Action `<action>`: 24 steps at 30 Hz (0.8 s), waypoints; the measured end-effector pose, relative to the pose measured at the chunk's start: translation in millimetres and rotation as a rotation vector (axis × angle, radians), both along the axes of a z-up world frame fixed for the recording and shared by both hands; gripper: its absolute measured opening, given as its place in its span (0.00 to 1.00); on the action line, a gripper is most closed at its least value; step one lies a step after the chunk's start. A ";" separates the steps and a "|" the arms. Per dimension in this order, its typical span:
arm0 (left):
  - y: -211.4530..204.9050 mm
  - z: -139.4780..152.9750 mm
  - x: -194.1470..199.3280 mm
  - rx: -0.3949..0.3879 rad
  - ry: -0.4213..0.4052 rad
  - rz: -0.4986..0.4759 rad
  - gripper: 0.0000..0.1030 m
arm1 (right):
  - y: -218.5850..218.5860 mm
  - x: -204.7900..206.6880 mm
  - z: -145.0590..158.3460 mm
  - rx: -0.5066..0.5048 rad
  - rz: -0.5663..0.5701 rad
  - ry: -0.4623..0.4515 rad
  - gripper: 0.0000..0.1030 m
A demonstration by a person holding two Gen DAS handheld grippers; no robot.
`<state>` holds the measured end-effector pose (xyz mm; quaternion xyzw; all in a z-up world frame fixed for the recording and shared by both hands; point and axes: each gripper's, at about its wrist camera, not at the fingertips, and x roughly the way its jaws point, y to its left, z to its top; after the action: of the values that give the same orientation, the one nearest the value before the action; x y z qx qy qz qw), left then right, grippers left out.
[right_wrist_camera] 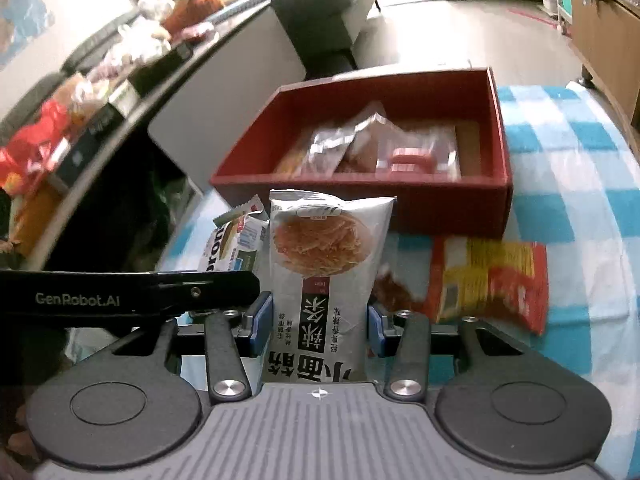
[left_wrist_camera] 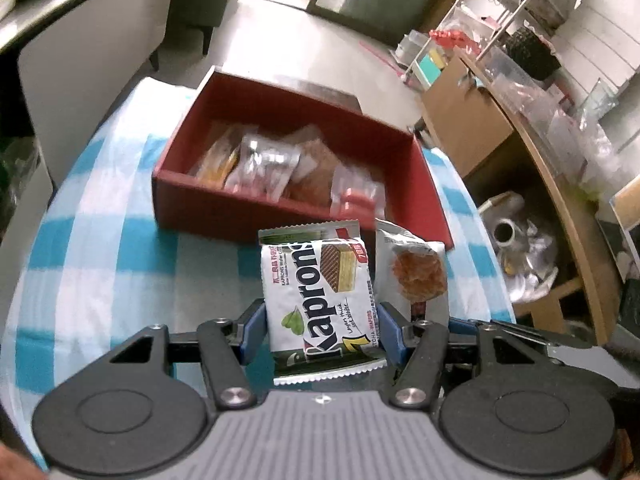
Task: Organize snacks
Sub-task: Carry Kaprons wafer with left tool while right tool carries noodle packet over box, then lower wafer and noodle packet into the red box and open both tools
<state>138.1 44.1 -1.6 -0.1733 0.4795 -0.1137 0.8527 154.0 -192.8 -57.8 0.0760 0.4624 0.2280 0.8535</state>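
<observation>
My left gripper [left_wrist_camera: 322,330] is shut on a white Kaprons wafer pack [left_wrist_camera: 320,292], held upright in front of the red box [left_wrist_camera: 224,208]. My right gripper [right_wrist_camera: 316,326] is shut on a grey noodle-snack pack [right_wrist_camera: 324,272], held just right of the wafer pack; it also shows in the left wrist view [left_wrist_camera: 416,272]. The red box [right_wrist_camera: 360,192] holds several wrapped snacks [left_wrist_camera: 260,164]. The wafer pack shows at the left in the right wrist view [right_wrist_camera: 236,248].
A red and yellow snack bag [right_wrist_camera: 492,280] lies on the blue-checked tablecloth [right_wrist_camera: 580,208] right of my right gripper. A wooden shelf unit [left_wrist_camera: 560,184] stands right of the table. A counter with more snacks [right_wrist_camera: 60,140] stands at the left.
</observation>
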 end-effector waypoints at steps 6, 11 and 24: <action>-11.0 14.6 40.4 0.050 -0.068 0.011 0.51 | -3.1 38.2 10.7 0.029 -0.019 -0.041 0.54; -19.8 18.7 78.3 0.079 -0.110 0.019 0.51 | -5.6 74.6 16.9 0.030 -0.032 -0.071 0.54; -32.7 -5.9 137.3 0.190 -0.106 0.038 0.51 | 4.9 137.6 -2.8 -0.049 -0.020 -0.066 0.56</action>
<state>275.4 11.4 -7.5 -0.0943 0.4390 -0.0605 0.8915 291.6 -187.8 -60.6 0.0521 0.4387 0.2106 0.8721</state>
